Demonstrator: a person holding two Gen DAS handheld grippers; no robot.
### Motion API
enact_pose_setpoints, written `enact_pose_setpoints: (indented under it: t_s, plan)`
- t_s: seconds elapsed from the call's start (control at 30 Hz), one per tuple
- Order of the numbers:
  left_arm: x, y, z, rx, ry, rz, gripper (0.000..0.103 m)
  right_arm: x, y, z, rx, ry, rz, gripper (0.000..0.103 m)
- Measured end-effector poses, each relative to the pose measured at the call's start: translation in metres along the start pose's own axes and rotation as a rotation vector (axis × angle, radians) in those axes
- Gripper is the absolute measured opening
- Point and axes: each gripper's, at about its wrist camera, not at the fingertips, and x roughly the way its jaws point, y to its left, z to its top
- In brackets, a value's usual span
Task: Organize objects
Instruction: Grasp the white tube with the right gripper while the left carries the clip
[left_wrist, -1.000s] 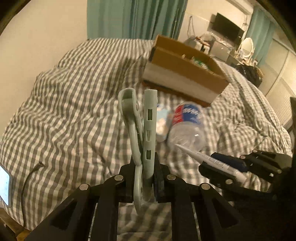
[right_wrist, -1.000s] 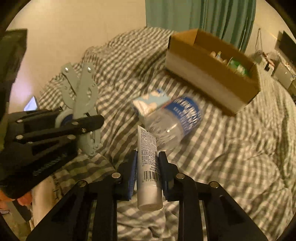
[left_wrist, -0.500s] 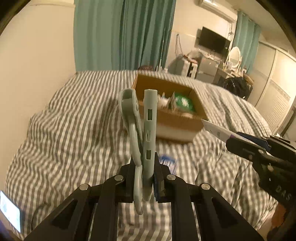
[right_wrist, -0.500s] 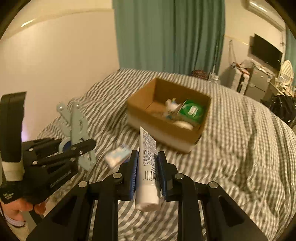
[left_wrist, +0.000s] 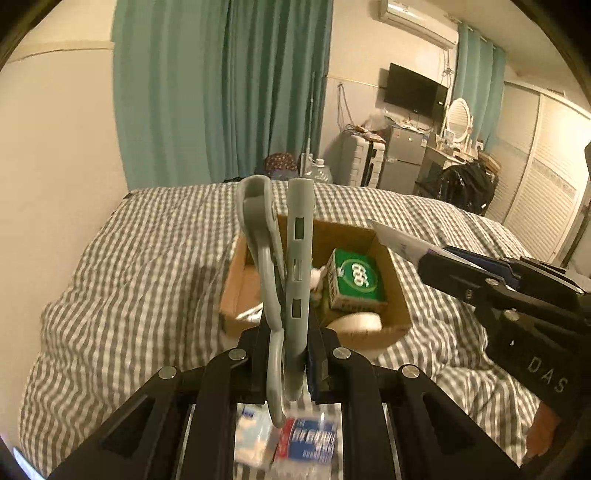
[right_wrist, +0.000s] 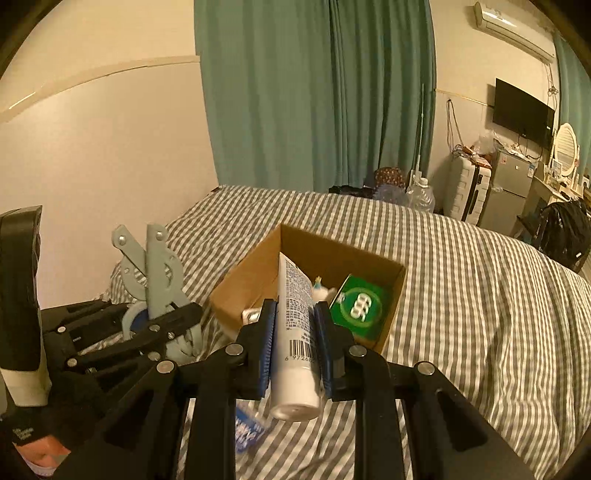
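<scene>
Nearest the left wrist camera, the left gripper (left_wrist: 286, 354) has its black jaws pressed against a pale grey-green plastic hinged clamp tool (left_wrist: 291, 266), which stands upright between them with its two arms rising side by side. Beneath that gripper, at the bottom of the view, a clear plastic water bottle with a red and blue label (left_wrist: 308, 441) lies on the bed, with a small white and blue packet (left_wrist: 253, 435) just beside it on the left; both are blurred.

In the right wrist view, the right gripper (right_wrist: 295, 332) has its jaws closed around a white squeeze tube with blue print and a barcode (right_wrist: 297, 332). The tube's cap end points back toward the camera and its crimped end tilts forward and to the left, over the near wall of the box. The left gripper appears at the left of this view, held in a person's hand (right_wrist: 44, 448) low at the edge.

Just beyond both grippers, an open brown cardboard box (left_wrist: 393, 295) sits on the bed covered in a grey and white checked quilt (right_wrist: 480, 295). Inside it, a green carton with a white round logo (right_wrist: 356, 306) lies toward the right side, a small white figure (right_wrist: 322, 291) is next to it, and a white rounded item (left_wrist: 354, 321) rests against the near wall.

Behind the bed hang teal curtains (right_wrist: 314, 92). To the right stand a white suitcase (right_wrist: 465, 195), a small silver fridge (right_wrist: 511, 188) and a wall-mounted black television (right_wrist: 522, 109).
</scene>
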Motion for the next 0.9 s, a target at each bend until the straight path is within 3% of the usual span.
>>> enact_pose_setpoints:
  t_s: [0.2, 0.37, 0.6, 0.73, 0.77, 0.83, 0.9]
  plan:
    - [0.041, -0.016, 0.029, 0.036, -0.001, -0.026, 0.014, 0.04, -0.028, 0.014, 0.025, 0.002, -0.005, 0.02]
    - [0.078, -0.024, 0.044, 0.076, 0.009, -0.003, 0.013, 0.077, -0.049, 0.019, 0.062, 0.021, 0.003, 0.02]
    - [0.126, -0.018, 0.038, 0.115, 0.089, 0.055, 0.014, 0.124, -0.069, 0.017, 0.153, 0.068, 0.053, 0.021]
    - [0.129, -0.017, 0.03, 0.105, 0.117, 0.063, 0.014, 0.122, -0.063, 0.016, 0.154, 0.082, 0.053, 0.022]
    - [0.127, -0.019, 0.028, 0.106, 0.121, 0.064, 0.014, 0.12, -0.063, 0.017, 0.157, 0.08, 0.055, 0.024]
    - [0.124, -0.019, 0.028, 0.103, 0.128, 0.066, 0.016, 0.111, -0.065, 0.018, 0.175, 0.078, 0.042, 0.05]
    - [0.115, -0.019, 0.026, 0.093, 0.133, 0.057, 0.019, 0.096, -0.069, 0.019, 0.194, 0.058, 0.024, 0.059]
